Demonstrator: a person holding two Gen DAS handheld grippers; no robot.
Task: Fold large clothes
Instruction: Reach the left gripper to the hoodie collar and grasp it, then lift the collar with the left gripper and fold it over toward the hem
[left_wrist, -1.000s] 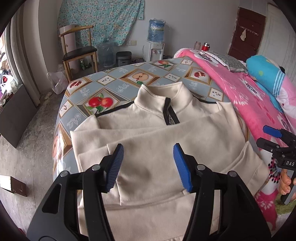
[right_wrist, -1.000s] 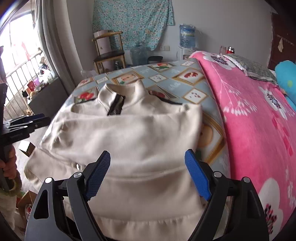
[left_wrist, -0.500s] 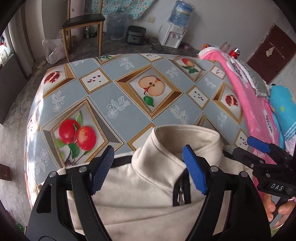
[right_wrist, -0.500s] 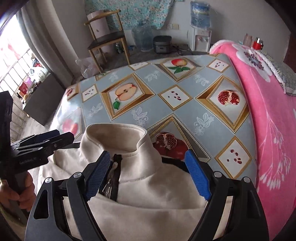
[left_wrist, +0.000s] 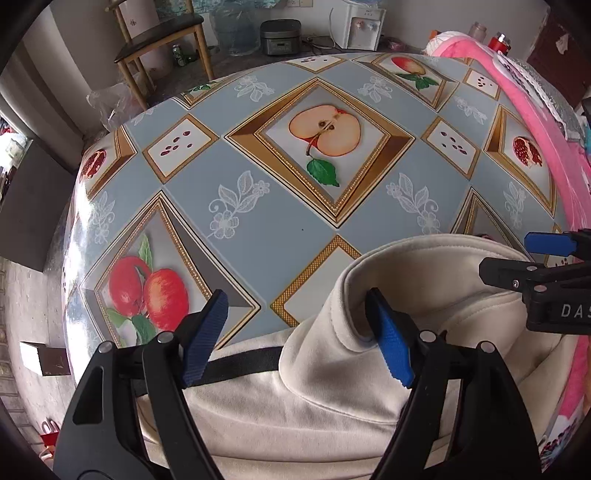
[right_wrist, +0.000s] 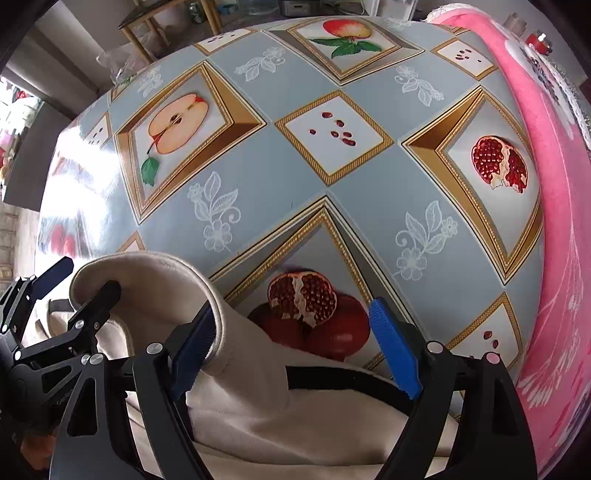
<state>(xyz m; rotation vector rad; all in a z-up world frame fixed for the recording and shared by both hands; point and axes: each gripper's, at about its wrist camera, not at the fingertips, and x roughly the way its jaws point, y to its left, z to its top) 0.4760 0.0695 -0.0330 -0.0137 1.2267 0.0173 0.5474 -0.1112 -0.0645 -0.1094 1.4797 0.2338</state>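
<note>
Cream sweater collar up on fruit-print tablecloth | left gripper jaws spread at left shoulder | right gripper jaws spread at right shoulder

Left gripper: jaws spread wide, black arms ending in blue fingertips, pointing forward and down. Right gripper: jaws likewise spread wide, blue fingertips level with each other. The two grippers sit side by side, close together.
</note>
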